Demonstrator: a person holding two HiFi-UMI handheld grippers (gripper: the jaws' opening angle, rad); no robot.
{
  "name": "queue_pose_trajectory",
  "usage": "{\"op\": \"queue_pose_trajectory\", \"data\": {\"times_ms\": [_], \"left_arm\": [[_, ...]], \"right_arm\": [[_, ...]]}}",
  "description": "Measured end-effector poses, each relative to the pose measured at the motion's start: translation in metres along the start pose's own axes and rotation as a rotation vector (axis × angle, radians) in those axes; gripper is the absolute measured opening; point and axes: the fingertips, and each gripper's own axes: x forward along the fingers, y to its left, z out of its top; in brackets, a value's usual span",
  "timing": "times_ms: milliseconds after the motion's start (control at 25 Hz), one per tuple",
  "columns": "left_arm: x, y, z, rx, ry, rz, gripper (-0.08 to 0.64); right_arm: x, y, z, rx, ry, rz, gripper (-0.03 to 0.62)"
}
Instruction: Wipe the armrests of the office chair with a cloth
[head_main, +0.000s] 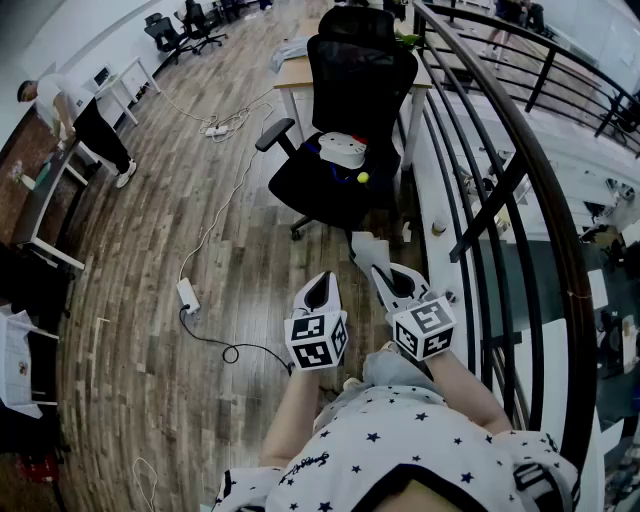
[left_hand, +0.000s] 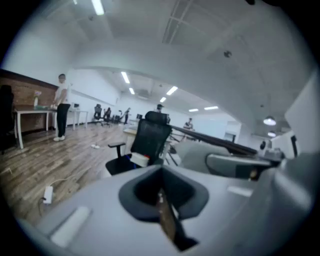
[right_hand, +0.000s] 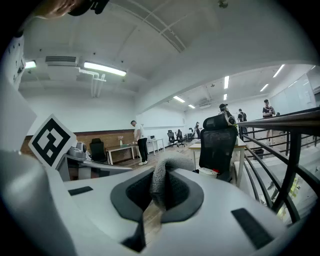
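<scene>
Nearest the person, the left gripper is closed with nothing between its jaws. The right gripper is clamped on a grey cloth, which pokes out in a folded lump past the jaw tips. Neither gripper is near any work surface. Both hang over the wooden floor, well short of the office chair, so the step in hand looks like the approach.

To do it well, the person should walk in before reaching, keeping the right gripper tight so the cloth does not slip out on the way. A cable and a power strip lie on the floor to the left of the path. The railing runs close along the right, so the straight line ahead is the safest.

The chair faces the person, with a white object resting on its seat. One armrest juts out clearly on the left side. The other I cannot make out against the dark seat and the counter behind. The visible armrest is the easier start: bring the protruding cloth down flat on its top pad and drag along its length. The empty left gripper could probably steady the chair if it rolls or swivels.
</scene>
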Motion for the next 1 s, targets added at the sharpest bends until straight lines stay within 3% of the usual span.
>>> {"op": "queue_pose_trajectory", "data": {"times_ms": [1000], "left_arm": [[-0.033,0.008,-0.015,-0.02,0.001,0.017,0.003]], "right_arm": [[-0.017,0.022,-0.01,0.033,-0.022,-0.009,0.026]]}}
